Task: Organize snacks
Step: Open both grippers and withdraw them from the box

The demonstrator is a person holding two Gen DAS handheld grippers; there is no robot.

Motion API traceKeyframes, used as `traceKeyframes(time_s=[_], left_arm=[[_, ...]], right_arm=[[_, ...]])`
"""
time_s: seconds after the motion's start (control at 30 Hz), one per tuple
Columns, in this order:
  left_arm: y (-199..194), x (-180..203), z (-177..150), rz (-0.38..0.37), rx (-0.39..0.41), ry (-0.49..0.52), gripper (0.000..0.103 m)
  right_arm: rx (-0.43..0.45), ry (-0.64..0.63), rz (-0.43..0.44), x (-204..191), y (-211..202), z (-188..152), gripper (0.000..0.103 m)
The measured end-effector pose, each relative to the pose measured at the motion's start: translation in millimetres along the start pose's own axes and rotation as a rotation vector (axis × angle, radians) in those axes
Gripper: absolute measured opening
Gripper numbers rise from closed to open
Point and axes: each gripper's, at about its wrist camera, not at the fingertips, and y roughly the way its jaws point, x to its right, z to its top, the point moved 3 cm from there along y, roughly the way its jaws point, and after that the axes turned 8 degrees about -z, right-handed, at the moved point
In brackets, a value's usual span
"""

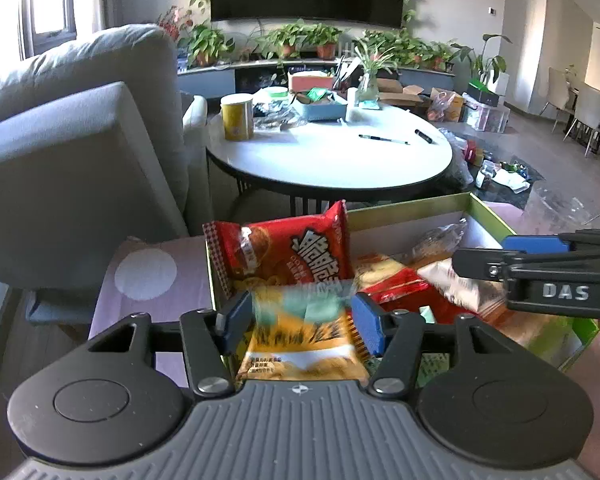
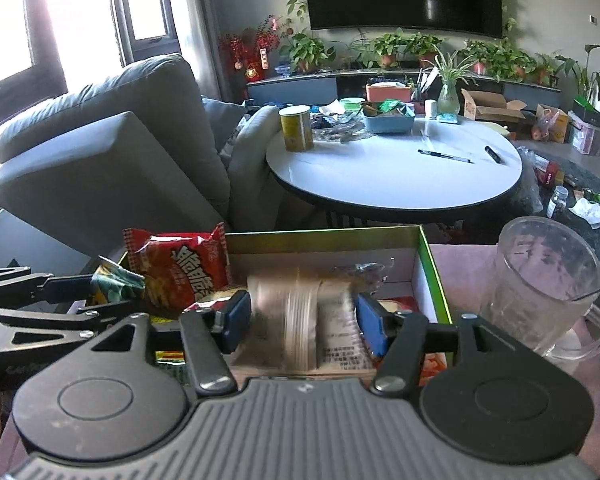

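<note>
Two grippers over green cardboard box (image 1: 488,210). Left gripper (image 1: 300,320) around crinkly yellow snack bag (image 1: 300,344), blurred. Right gripper (image 2: 300,322) squeezing shiny tan packet (image 2: 300,320). Red puffy bag (image 1: 288,248) upright in box corner.

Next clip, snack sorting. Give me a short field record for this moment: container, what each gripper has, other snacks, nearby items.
container: green-edged box, open, on a pink cloth
left gripper: yellow snack packet between its blue pads, over the box's near left corner; packet blurred, grip unclear
right gripper: pale packet with printed text between its pads, above the box; blurred
other snacks: red packet standing at the box's far left; more packets lying inside
nearby: clear glass mug right of the box; round white table behind
</note>
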Motion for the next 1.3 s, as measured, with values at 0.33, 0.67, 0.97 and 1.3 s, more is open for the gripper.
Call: traceKeyframes(time_s=[0.33,0.67,0.97,1.3], left_arm=[[-13,1,-5,0.007,0.021,0.0,0.067],[-31,12,-8,0.002,0.032,0.013,0.068],[-53,27,-19,-0.004,0.036,0.036,0.07],[-81,45,-37,-0.008,0.048,0.044,0.073]], right_arm=[[0.007,0.035,0.003,9,-10,0,0.07],[0.019,0.048,-0.003,18,-26,-3,0.07],[0.018,0.064,0.0,26,-46,-13,0.07],[0.027,0.076,0.0,35,-75,-29,0.07]])
